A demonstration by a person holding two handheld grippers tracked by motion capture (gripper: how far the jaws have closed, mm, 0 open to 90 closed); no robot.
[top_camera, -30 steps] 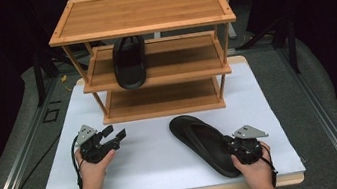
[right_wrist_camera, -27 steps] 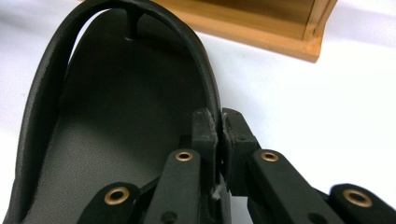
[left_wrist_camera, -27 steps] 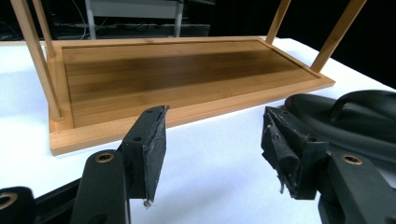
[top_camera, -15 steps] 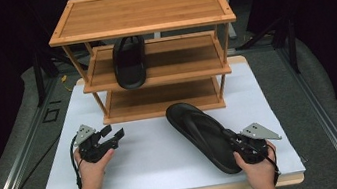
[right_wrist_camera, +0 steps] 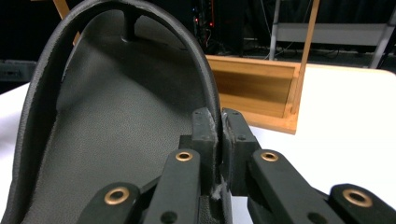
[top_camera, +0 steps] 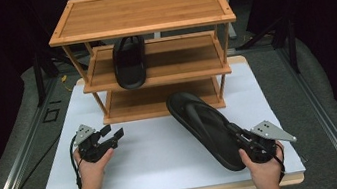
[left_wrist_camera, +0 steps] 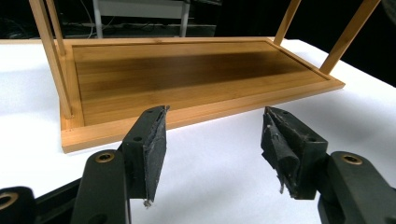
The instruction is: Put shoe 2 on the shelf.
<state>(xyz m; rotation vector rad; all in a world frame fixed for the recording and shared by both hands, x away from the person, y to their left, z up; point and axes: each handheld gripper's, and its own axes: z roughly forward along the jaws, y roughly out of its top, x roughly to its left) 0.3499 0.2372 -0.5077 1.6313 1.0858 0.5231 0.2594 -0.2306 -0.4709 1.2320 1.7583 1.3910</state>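
Observation:
A black flip-flop [top_camera: 205,126] is lifted off the white table at the right, toe toward the wooden rack [top_camera: 144,12]. My right gripper [top_camera: 242,140] is shut on its heel edge; in the right gripper view the jaws pinch the rim of the flip-flop [right_wrist_camera: 116,121] at my right gripper [right_wrist_camera: 219,128]. A second black flip-flop [top_camera: 130,62] lies on the rack's middle shelf at the left. My left gripper [top_camera: 113,135] rests open at the table's left, nothing between its jaws. In the left gripper view my left gripper [left_wrist_camera: 212,140] faces the rack's bare bottom shelf [left_wrist_camera: 187,74].
The white table top [top_camera: 160,151] has free room between the two hands. The rack's top shelf and the right half of the middle shelf [top_camera: 186,59] are bare. Dark floor and grey rails surround the table.
The right gripper has raised the flip-flop off the table and carried it toward the rack; its toe now sits higher and closer to the bottom shelf. The left gripper has stayed put.

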